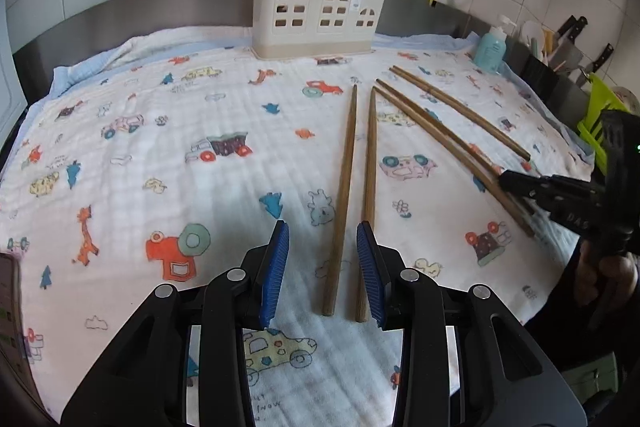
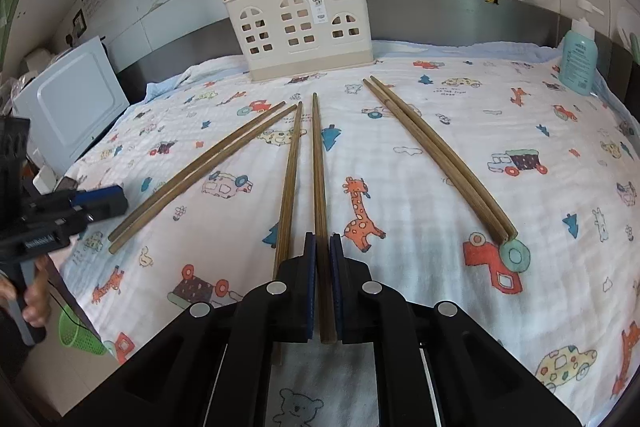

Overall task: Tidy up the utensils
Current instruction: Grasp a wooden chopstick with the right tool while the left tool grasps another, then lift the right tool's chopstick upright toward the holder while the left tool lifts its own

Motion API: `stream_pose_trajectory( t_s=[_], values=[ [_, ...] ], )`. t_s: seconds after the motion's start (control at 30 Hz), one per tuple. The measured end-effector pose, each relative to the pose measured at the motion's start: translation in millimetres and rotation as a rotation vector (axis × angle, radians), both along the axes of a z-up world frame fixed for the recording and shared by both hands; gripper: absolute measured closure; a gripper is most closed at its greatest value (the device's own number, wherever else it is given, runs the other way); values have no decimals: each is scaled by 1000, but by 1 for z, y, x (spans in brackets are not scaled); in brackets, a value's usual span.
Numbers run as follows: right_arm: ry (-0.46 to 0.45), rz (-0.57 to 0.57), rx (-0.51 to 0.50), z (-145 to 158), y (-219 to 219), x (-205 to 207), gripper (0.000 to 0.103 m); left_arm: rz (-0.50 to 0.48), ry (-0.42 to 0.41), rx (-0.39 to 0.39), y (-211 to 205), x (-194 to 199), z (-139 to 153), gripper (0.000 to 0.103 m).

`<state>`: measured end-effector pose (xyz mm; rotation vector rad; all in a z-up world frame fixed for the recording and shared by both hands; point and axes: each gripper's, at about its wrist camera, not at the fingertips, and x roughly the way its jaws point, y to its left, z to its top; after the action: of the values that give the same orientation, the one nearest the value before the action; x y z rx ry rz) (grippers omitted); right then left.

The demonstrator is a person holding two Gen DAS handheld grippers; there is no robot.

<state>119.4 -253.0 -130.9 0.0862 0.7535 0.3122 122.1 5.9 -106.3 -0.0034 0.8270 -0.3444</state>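
Several wooden chopsticks lie in pairs on a cartoon-print cloth (image 1: pixel 160 147). My left gripper (image 1: pixel 323 231) stands open low over the near pair. One chopstick (image 1: pixel 344 187) lies between the blue pads and its mate (image 1: pixel 370 163) runs along the right pad; neither is pressed. My right gripper (image 2: pixel 322 239) is shut on the near end of a middle chopstick (image 2: pixel 318 163), whose mate (image 2: pixel 290 187) lies just left of it. The left wrist view shows that gripper (image 1: pixel 516 187) at the right. A cream utensil holder (image 1: pixel 320 11) (image 2: pixel 300 27) with several upright chopsticks stands at the back.
A third pair (image 2: pixel 440 159) lies to the right on the cloth. A teal soap bottle (image 2: pixel 578 63) stands at the back right, with knives (image 1: pixel 572 31) and a green rack (image 1: pixel 600 115) beyond. A white appliance (image 2: pixel 72 103) sits left, a green basket (image 2: pixel 80 335) below the edge.
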Motion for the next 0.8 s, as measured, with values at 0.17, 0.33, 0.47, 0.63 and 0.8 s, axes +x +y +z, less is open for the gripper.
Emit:
stream_pose_trajectory(
  t_s=[0.17, 0.33, 0.47, 0.63, 0.8],
  values=[
    [-16, -8, 14, 8, -1, -5, 96, -14, -11, 10, -4, 0, -3, 68],
    [-33, -24, 32, 16, -5, -9, 96, -45, -23, 34, -11, -1, -5, 87],
    [-46, -32, 38, 21, -7, -12, 96, -50, -22, 51, -14, -1, -9, 92],
    [-57, -35, 40, 27, -9, -13, 96, -48, -24, 67, -16, 0, -11, 92],
    [-68, -40, 43, 33, -10, -14, 96, -33, -41, 99, -20, -1, -11, 95]
  ],
)
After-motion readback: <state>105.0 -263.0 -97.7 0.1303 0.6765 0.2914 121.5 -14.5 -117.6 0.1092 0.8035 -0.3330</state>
